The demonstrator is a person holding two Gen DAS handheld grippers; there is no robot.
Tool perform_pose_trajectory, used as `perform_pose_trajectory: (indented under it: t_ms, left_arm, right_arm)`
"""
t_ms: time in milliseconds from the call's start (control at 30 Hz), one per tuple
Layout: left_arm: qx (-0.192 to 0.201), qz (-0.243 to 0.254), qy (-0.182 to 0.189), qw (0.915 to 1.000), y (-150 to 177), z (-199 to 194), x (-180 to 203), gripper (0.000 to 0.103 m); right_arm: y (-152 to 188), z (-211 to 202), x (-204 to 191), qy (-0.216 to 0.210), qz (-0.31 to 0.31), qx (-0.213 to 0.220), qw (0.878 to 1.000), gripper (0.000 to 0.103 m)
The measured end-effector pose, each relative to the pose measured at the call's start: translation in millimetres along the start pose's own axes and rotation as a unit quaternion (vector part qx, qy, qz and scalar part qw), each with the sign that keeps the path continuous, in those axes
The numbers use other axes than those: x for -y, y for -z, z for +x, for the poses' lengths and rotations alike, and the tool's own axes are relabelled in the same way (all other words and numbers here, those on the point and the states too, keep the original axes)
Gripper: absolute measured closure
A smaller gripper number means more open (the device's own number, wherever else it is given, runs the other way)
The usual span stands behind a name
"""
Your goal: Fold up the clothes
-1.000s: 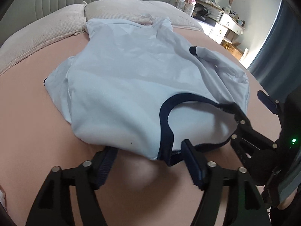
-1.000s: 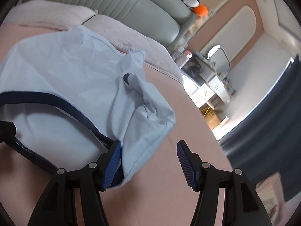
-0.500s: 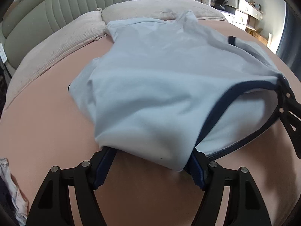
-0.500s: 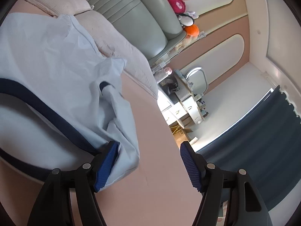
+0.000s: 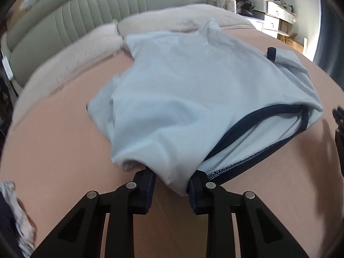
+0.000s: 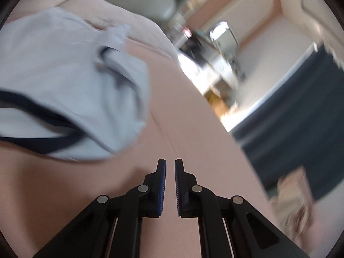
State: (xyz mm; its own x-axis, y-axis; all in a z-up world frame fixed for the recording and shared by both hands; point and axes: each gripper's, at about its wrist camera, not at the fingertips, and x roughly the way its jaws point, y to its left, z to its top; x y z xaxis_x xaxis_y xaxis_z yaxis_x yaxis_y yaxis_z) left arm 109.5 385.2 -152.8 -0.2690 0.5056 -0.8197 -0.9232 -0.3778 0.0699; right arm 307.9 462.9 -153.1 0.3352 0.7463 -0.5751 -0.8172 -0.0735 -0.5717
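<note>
Both tongs sit low over the pink bedsheet: my left gripper pinches a fold of the pale blue shirt near its navy collar, while my right gripper (blurry view) is nearly closed on nothing, just beside the shirt's edge.

counts: 1 light blue t-shirt with navy trim, 2 beige pillows at the head end, 1 pink bed sheet, 1 green padded headboard, 2 grippers: left gripper, right gripper. 1 white dresser, 1 dark curtain.
</note>
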Motion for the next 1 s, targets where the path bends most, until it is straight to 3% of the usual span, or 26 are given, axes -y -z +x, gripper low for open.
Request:
perform_pose_trajectory:
  t_ms: [100, 200, 267, 300, 367, 400, 467, 500, 567, 900, 1000]
  left_arm:
    - [-0.004, -0.011, 0.015, 0.9998, 1.2, -1.2, -2.1, 0.080]
    - [-0.003, 0.004, 0.012, 0.9999, -0.9, -1.7, 1.5, 0.080]
    - [-0.008, -0.004, 0.032, 0.9995, -3.2, -0.9, -1.2, 0.080]
    - [-0.013, -0.011, 0.042, 0.9990, -3.6, -1.3, -3.5, 0.080]
    - [-0.024, -0.027, 0.064, 0.9973, -6.2, -1.7, -8.7, 0.079]
    - [-0.035, -0.037, 0.075, 0.9959, -8.1, -1.3, -11.8, 0.077]
    - [-0.053, -0.056, 0.080, 0.9938, -12.6, -2.3, -18.2, 0.061]
    - [-0.056, -0.063, 0.079, 0.9933, -14.8, -4.9, -21.7, 0.041]
    - [-0.041, -0.073, 0.069, 0.9941, -22.0, -17.5, -29.2, 0.025]
    - [0.009, -0.084, -0.030, 0.9959, -77.6, -75.1, -38.2, 0.023]
    - [0.033, -0.096, -0.030, 0.9944, -85.3, -91.3, -35.9, 0.022]
  right_arm:
    - [10.4, 15.6, 24.0, -0.053, 0.046, -0.041, 0.997, 0.097]
    - [8.7, 18.2, 37.2, -0.103, 0.072, -0.043, 0.991, 0.096]
    - [0.7, 17.3, 46.7, -0.140, 0.099, -0.037, 0.985, 0.090]
    - [-3.9, 16.9, 50.8, -0.154, 0.109, -0.035, 0.981, 0.084]
    - [-14.8, 15.3, 57.1, -0.176, 0.121, -0.014, 0.977, 0.045]
    - [-20.9, 12.4, 59.6, -0.179, 0.118, 0.003, 0.977, 0.040]
    - [-35.5, 4.1, 63.6, -0.183, 0.106, 0.029, 0.977, 0.038]
    - [-41.6, 2.1, 64.0, -0.185, 0.100, 0.033, 0.977, 0.038]
    - [-50.4, -1.2, 64.8, -0.194, 0.093, 0.039, 0.976, 0.038]
    - [-63.7, -12.2, 90.4, -0.261, 0.054, 0.058, 0.962, 0.037]
    - [-73.0, -16.7, 104.6, -0.273, 0.048, 0.069, 0.958, 0.034]
